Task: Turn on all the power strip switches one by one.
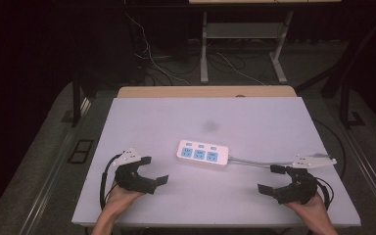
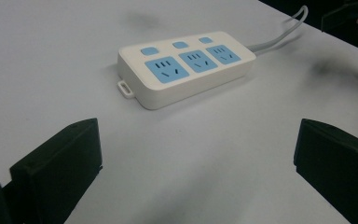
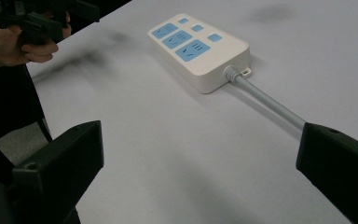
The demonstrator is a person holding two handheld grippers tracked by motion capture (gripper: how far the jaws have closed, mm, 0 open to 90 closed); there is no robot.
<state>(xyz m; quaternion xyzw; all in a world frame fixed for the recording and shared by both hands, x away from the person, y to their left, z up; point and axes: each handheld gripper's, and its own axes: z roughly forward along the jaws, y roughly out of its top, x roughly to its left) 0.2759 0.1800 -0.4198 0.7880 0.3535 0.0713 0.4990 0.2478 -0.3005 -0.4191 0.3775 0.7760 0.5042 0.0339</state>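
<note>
High view, largest thing first: the pale surface [image 1: 274,117] spreads across the middle of the frame, a wooden edge showing along its top side. Near its centre lies the power strip [image 1: 203,154], white with three blue sockets, flat and slightly slanted, well apart from both tools. Its grey cord [image 1: 259,162] runs off to the right of the frame, passing close to the right tongs [image 1: 274,178], which sit at lower right with jaws spread wide and nothing between them. At lower left the left tongs [image 1: 154,171] are likewise released and empty (both held by hands coming in from the bottom edge).

From the left gripper view the power strip [image 2: 186,67] sits in the upper middle, its short end with a small tab nearest the jaws. From the right gripper view the cord [image 3: 265,100] leads down toward the right jaw.

My guess at the risks: the strip is light and smooth, so a one-sided push would likely slide or spin it rather than seat it. Closing on the cord could drag the strip sideways, and pinching over the buttons might press one.
</note>
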